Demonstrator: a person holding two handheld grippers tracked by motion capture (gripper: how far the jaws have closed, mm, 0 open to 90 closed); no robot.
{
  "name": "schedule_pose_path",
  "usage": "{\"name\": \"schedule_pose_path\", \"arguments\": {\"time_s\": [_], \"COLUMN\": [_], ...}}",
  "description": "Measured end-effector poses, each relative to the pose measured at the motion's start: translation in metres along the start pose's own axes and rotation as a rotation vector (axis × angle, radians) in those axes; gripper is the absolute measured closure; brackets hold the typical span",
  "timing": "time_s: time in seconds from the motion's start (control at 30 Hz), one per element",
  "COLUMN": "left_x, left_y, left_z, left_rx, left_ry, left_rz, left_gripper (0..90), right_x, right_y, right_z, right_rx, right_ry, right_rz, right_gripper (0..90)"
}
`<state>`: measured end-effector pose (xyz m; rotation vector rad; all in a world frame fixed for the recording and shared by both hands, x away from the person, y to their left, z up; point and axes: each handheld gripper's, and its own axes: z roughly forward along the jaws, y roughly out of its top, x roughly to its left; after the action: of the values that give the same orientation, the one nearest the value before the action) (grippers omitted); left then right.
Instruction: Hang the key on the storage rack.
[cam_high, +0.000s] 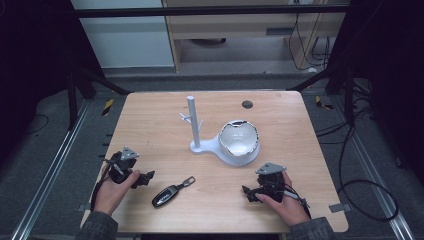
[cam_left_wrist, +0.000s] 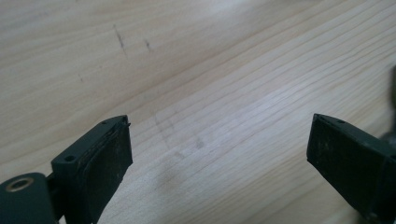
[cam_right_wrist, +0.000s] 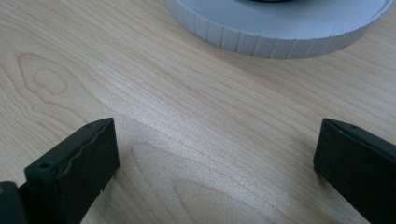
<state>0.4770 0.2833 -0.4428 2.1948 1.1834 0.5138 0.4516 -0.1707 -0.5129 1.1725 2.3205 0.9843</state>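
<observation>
Spread tongs (cam_left_wrist: 219, 154) above bare table (cam_left_wrist: 196, 70).

White dish (cam_right_wrist: 280, 28) cut off by top edge; dark blur (cam_left_wrist: 391, 93) at right edge unidentifiable.

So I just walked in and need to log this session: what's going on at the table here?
A person holds a pair of tongs in each hand over a wooden table. Both the left tongs and the right tongs are open and hold nothing. A black car key fob lies between them, nearer the left tongs, untouched. Behind it stands a white stand with a hook post and a bowl on its base.
</observation>
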Motion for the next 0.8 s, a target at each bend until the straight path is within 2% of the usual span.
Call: {"name": "schedule_pose_path", "arguments": {"time_s": [0.1,0.13,0.17,0.2,0.37,0.43,0.6,0.73,0.8], "left_x": [-0.005,-0.012,-0.012,-0.019,-0.030,-0.035,-0.047,-0.060,-0.066], "left_y": [0.009,0.015,0.015,0.021,0.029,0.033,0.042,0.047,0.050], "left_z": [-0.009,-0.015,-0.015,-0.020,-0.025,-0.026,-0.023,-0.018,-0.015], "left_rx": [0.018,0.035,0.035,0.056,0.097,0.114,0.172,0.238,0.261], "left_ry": [-0.001,-0.017,-0.017,-0.040,-0.064,-0.085,-0.093,-0.085,-0.095], "left_rz": [0.017,0.032,0.032,0.046,0.086,0.097,0.135,0.195,0.217], "left_gripper": [6.3,6.3,6.3,6.3,6.5,6.5,6.5,6.5,6.4], "right_x": [0.000,0.000,0.000,0.000,0.000,0.000,0.000,0.000,0.000], "right_y": [0.000,0.000,0.000,0.000,0.000,0.000,0.000,0.000,0.000], "right_z": [0.000,0.000,0.000,0.000,0.000,0.000,0.000,0.000,0.000], "right_rx": [0.000,0.000,0.000,0.000,0.000,0.000,0.000,0.000,0.001], "right_ry": [0.000,0.000,0.000,0.000,0.000,0.000,-0.001,0.000,0.000], "right_rz": [0.000,0.000,0.000,0.000,0.000,0.000,0.000,0.000,0.001], "right_gripper": [0.4,0.4,0.4,0.4,0.4,0.4,0.4,0.5,0.5]}}
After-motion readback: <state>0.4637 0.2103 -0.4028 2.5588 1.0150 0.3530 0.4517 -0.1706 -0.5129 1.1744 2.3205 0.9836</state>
